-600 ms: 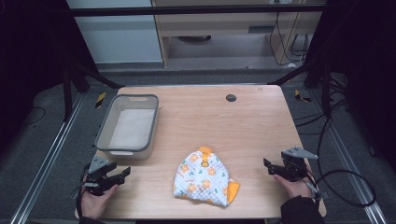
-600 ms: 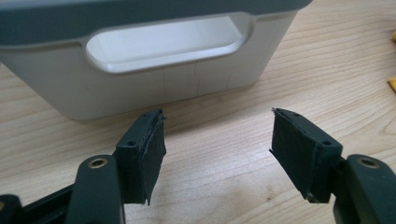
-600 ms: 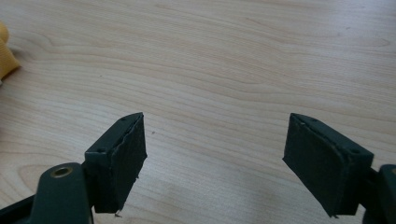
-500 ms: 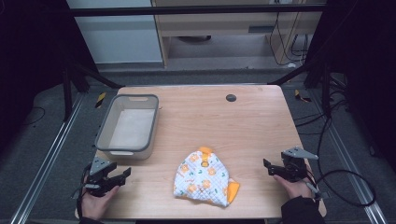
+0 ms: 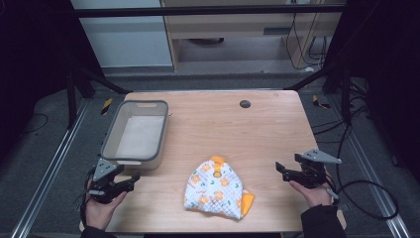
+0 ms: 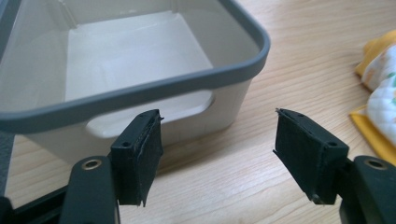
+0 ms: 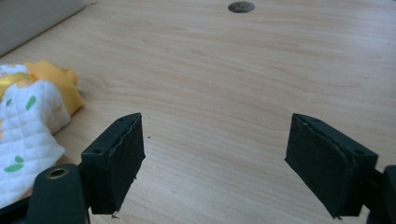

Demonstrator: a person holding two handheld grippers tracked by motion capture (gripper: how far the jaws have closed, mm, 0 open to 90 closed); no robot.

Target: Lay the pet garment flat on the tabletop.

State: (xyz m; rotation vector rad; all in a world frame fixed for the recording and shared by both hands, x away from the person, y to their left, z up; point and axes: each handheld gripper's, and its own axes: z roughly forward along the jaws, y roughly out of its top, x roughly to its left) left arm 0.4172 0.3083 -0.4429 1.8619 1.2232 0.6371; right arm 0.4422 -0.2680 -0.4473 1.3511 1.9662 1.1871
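Observation:
A crumpled white quilted cloth [image 5: 216,189] with orange and green prints and yellow trim lies near the front middle of the wooden table [image 5: 218,124]. A grey-rimmed translucent bin [image 5: 135,133] stands empty at the left. My left gripper [image 5: 130,180] rests low at the front left, open, its jaws just short of the bin's near wall [image 6: 154,109]; the cloth [image 6: 380,70] lies off to its right. My right gripper [image 5: 280,169] hovers at the front right, open, with the cloth [image 7: 28,121] to its left and bare wood between its jaws.
A small dark round hole [image 5: 244,103] sits in the tabletop at the back, seen also as the hole [image 7: 241,6] ahead of the right gripper. Black frame posts and cables surround the table. A cable [image 5: 369,198] trails from the right gripper over the table's right edge.

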